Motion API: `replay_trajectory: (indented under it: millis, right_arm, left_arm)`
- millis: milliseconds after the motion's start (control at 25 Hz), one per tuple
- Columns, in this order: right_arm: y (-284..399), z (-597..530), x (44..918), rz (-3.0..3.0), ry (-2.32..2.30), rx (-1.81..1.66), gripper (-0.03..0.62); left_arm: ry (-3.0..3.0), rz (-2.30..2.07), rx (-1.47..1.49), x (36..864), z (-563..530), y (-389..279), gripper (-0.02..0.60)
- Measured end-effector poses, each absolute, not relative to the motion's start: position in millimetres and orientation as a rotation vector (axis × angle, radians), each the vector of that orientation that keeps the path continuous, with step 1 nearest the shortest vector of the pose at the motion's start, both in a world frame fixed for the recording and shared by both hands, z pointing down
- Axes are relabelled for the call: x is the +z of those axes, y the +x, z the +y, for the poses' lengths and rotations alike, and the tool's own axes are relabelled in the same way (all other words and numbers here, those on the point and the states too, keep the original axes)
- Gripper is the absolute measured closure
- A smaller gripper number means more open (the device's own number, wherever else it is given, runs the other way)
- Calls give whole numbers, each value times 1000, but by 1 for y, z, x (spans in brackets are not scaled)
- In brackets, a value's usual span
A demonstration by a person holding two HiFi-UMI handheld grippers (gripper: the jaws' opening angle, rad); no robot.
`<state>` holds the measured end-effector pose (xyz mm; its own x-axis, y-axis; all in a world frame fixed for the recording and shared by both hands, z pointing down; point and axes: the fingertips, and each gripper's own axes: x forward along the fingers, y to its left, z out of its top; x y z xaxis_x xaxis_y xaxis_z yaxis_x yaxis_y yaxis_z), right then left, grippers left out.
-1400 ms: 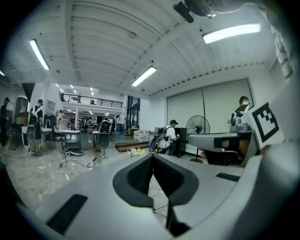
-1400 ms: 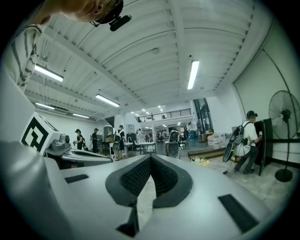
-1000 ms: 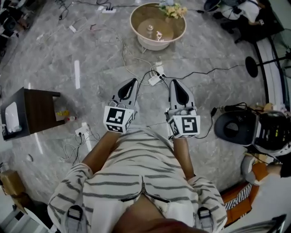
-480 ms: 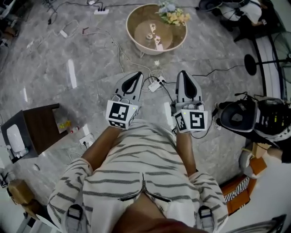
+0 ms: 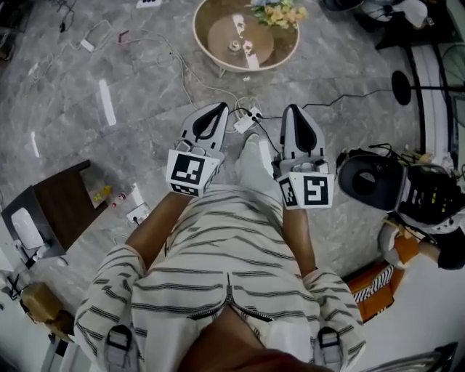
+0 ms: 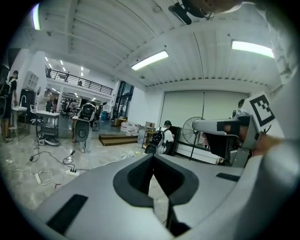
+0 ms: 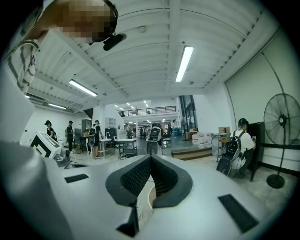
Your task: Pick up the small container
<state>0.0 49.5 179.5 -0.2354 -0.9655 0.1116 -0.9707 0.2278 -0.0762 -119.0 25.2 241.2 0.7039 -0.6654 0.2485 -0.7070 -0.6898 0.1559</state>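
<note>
a person walks on across the marble floor (image 5: 73,109): over one second the round tan surface (image 5: 211,54) with its flowers (image 5: 276,13) slides up the head view until its far rim meets the top edge, while the dark side table (image 5: 54,207) drifts down and to the left. a white shoe (image 5: 254,163), unseen before, now steps into view between the left tool (image 5: 218,110) and the right tool (image 5: 293,111). both tools ride higher in the frame than before, their arms stretched further out from the striped shirt (image 5: 218,276).
</note>
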Motion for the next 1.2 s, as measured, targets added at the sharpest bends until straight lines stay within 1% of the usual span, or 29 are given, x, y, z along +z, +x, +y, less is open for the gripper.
replay_trajectory:
  millis: [200, 440, 680, 1200]
  right_arm:
    - [22, 14, 191, -2475, 1864, 228, 586]
    - [61, -63, 210, -2528, 1795, 293, 586]
    - [80, -59, 241, -2529, 1741, 326, 586]
    - [85, -108, 368, -2532, 1632, 477, 586]
  left_arm:
    - [2658, -1138, 282, 248, -5, -92, 588]
    - [2575, -1220, 337, 272, -66, -56, 586]
    - [2562, -1274, 354, 297, -61, -40, 586]
    - [2471, -1398, 402, 421, -130, -19, 584]
